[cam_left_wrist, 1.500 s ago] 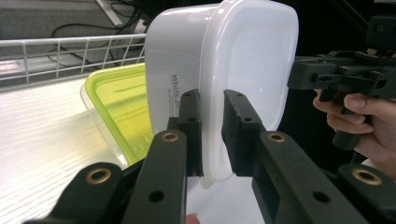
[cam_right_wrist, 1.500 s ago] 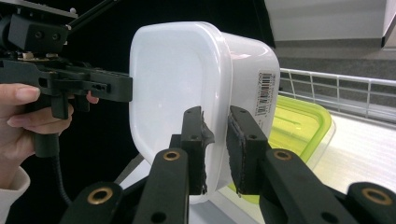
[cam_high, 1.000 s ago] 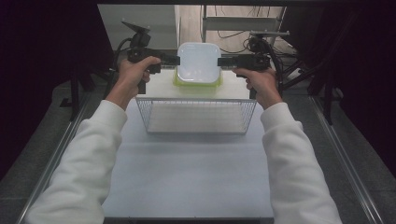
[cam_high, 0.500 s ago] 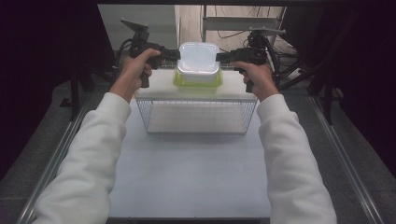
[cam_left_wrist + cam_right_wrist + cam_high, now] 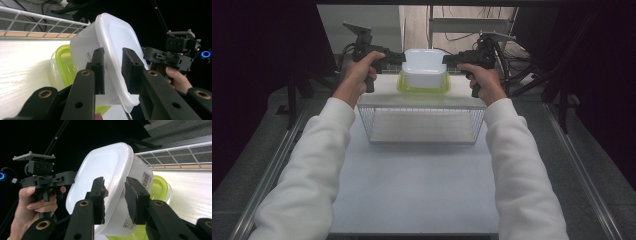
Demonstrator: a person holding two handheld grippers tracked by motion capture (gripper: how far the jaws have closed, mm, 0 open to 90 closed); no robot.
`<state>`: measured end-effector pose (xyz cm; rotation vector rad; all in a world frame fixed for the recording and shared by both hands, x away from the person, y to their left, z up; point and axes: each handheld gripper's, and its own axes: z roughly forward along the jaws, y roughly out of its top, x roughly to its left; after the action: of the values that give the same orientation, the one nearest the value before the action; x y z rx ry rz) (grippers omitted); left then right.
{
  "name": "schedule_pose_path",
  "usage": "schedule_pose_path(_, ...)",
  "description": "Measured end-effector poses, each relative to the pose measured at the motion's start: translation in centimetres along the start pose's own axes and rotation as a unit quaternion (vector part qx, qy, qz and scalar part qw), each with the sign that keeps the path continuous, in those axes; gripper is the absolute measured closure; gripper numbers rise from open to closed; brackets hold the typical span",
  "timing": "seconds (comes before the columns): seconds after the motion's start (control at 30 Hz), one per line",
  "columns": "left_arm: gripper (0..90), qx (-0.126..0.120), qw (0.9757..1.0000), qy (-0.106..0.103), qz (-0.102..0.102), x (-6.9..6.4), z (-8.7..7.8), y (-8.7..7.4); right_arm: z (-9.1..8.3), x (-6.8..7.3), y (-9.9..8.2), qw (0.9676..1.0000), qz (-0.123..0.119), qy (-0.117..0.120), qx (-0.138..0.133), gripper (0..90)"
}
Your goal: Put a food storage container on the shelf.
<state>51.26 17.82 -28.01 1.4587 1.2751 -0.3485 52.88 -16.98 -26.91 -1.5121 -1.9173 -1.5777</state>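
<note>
- The white tub (image 5: 424,68) was a rounded-corner plastic box, frosted and smooth, with a matte lid and a barcode label on one side wall. It was up off the desk, tilted, pinched from both ends.
- Left hand-held gripper (image 5: 113,71): black jaws clamped over the tub's rim, lid on one side and wall on the other.
- Right hand-held gripper (image 5: 114,200): same deal on the opposite end, with chewed-up looking foam pads.
- Just under the tub sat a lime-green lidded container (image 5: 406,86), glossy and see-through-ish.
- A wire mesh basket (image 5: 422,125) stood in front, thin white grid.
- The desk (image 5: 412,190) was pale, faint wood grain further back. Dark surroundings, with cables behind.
</note>
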Motion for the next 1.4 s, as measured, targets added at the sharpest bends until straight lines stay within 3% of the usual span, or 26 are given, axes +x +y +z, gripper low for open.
schedule_pose_path(0.1,66.5,-0.012,0.9996,0.004,0.025,-0.4,0.1,-0.3,0.1,0.3,-0.2,0.9999,-0.013,-0.004,-0.001,61.6)
schedule_pose_path(0.27,40.7,-0.036,0.9973,0.019,0.061,-1.1,-0.8,-0.5,-0.6,1.4,-0.4,0.9982,-0.054,-0.016,-0.023,53.5)
schedule_pose_path(0.4,33.7,-0.037,0.994,0.022,0.1,-2.0,-1.8,-1.1,-1.4,2.2,-0.7,0.9942,-0.097,-0.04,-0.02,47.7)
schedule_pose_path(0.53,32.0,-0.034,0.9896,0.028,0.137,-2.6,-2.4,-1.9,-2.3,3.1,-1.4,0.9889,-0.137,-0.055,-0.017,44.2)
schedule_pose_path(0.6,31.9,-0.034,0.9889,0.026,0.142,-2.7,-2.8,-2.4,-2.8,3.5,-1.9,0.9855,-0.157,-0.064,-0.013,41.9)
schedule_pose_path(0.67,31.9,-0.033,0.9871,0.034,0.153,-2.9,-3.3,-2.9,-3.2,3.7,-2.2,0.9839,-0.166,-0.067,-0.008,40.5)
schedule_pose_path(0.73,31.9,-0.034,0.9869,0.032,0.154,-2.9,-3.7,-3.4,-3.7,3.8,-2.6,0.9818,-0.177,-0.068,-0.007,39.5)
schedule_pose_path(0.93,31.6,-0.037,0.9842,0.038,0.169,-2.9,-4.9,-5.1,-4.6,3.8,-3.9,0.9783,-0.198,-0.061,-0.005,37.0)
schedule_pose_path(1.1,31.6,-0.028,0.9789,0.054,0.195,-3.4,-5.8,-6.9,-5.3,3.9,-5.0,0.9742,-0.216,-0.065,-0.002,36.9)
schedule_pose_path(1.4,31.8,-0.018,0.9719,0.054,0.228,-3.8,-7.1,-10.8,-7.0,3.5,-8.1,0.968,-0.243,-0.062,0.003,36.9)
